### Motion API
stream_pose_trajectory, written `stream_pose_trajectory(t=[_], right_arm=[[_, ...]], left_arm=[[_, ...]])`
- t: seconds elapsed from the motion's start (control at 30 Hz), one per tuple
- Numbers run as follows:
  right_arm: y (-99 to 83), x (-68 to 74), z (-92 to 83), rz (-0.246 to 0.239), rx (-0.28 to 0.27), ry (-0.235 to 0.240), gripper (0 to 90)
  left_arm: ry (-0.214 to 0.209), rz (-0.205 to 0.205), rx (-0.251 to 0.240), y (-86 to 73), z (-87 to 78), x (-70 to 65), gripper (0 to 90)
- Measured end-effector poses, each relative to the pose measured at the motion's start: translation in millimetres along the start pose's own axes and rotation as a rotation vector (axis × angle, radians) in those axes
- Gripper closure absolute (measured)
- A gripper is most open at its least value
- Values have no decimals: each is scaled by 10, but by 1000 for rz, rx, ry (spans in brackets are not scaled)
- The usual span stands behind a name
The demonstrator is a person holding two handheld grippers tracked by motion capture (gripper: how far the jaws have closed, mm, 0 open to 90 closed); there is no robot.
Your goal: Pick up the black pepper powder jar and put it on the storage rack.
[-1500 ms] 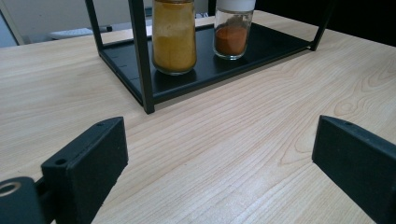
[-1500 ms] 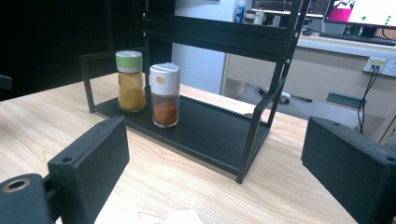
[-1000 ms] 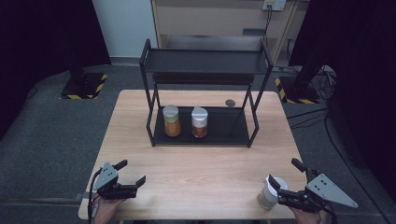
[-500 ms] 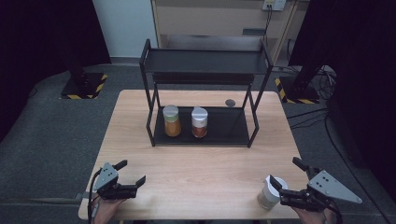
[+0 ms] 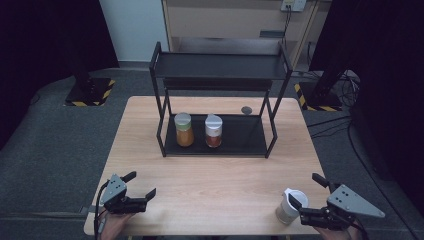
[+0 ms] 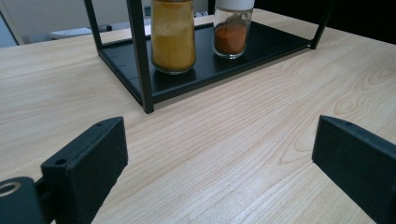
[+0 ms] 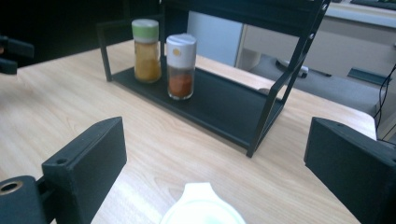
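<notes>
1. The white jar point(image 5: 290, 205) stands upright on the worktop point(image 5: 215, 180) at the near right corner; its body is pale and its top is a white lid with a small spout-like lip; in the right gripper view the lid point(image 7: 201, 210) shows from above as a rounded white rim, low between the two jaws.
2. The right tool point(image 5: 308, 196) sits at the near right edge of the worktop, held by a hand at the bottom of the high view; its jaws are wide apart, one just beside the jar's right side and the other farther right, so the jar is not between them in that view; whether a jaw touches the jar I cannot tell.
3. The left tool point(image 5: 140, 186) rests at the near left edge of the worktop, well apart from the jar; its jaws are spread with only bare wood between them.
4. A black two-level rack point(image 5: 220, 67) stands at the far middle of the worktop; on its lower shelf are a yellow spice jar point(image 5: 184, 129) with a green lid on the left and a red spice jar point(image 5: 213, 131) with a white lid just beside it on the right; both are upright.
5. A small dark round disc point(image 5: 246, 109) lies on the worktop behind the rack.
</notes>
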State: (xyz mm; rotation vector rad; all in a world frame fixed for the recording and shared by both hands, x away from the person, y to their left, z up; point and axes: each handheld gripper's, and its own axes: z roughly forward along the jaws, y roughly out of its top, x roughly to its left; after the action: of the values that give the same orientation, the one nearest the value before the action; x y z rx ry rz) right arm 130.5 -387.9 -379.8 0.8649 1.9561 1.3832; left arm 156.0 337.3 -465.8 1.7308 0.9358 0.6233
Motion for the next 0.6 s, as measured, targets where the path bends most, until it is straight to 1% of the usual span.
stream_pose_trajectory(t=[0.1, 0.23, 0.6], right_arm=[[-15, -25, 23, 3, 23, 21, 66], [-57, -40, 58, 3, 49, 34, 70], [-180, -83, 104, 35, 93, 45, 82]], left_arm=[[0, -1, 0, -1, 0, 1, 30], [0, 1, 1, 1, 2, -1, 30], [0, 2, 2, 3, 1, -3, 30]])
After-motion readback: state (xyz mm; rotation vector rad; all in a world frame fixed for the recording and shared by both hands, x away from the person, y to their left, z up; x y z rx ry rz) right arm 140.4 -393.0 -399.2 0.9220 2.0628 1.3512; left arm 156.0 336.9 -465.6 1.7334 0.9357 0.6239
